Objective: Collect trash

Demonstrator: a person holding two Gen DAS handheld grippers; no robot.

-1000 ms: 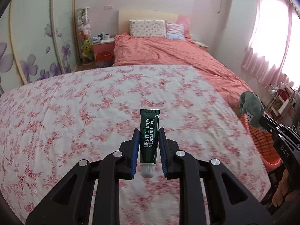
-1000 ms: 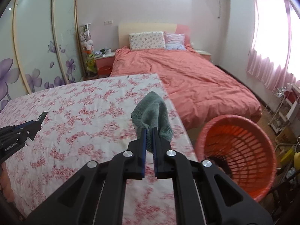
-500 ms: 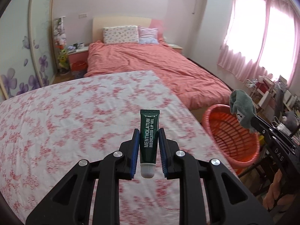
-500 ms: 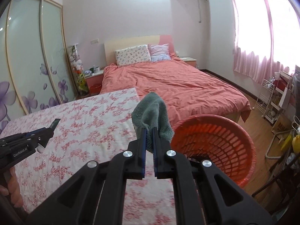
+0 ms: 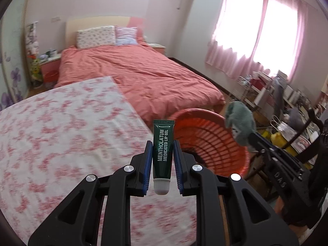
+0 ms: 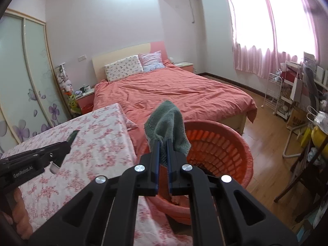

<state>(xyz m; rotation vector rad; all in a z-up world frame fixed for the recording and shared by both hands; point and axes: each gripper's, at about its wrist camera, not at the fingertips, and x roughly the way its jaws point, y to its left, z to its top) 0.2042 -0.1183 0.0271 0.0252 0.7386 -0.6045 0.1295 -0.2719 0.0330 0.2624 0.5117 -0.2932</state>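
Above basket: right hand-held gripper (image 6: 162,143) pinching green cloth (image 6: 167,123) over orange basket (image 6: 235,141);
Left: left hand-held gripper (image 5: 163,153) pinching lip gel tube (image 5: 163,147);
Risk: tube maybe drops on worktop (image 5: 61,133), released early

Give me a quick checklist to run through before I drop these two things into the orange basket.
1. Left gripper clamped on lip gel tube: ok.
2. Right gripper clamped on green cloth: ok.
3. Orange basket open and unobstructed: ok.
4. Cloth over the basket opening: ok, seemingly at its near edge.
5. Tube over the basket: not ok, apparently short of the rim beside the floral table.
6. Room left in basket: cannot tell.
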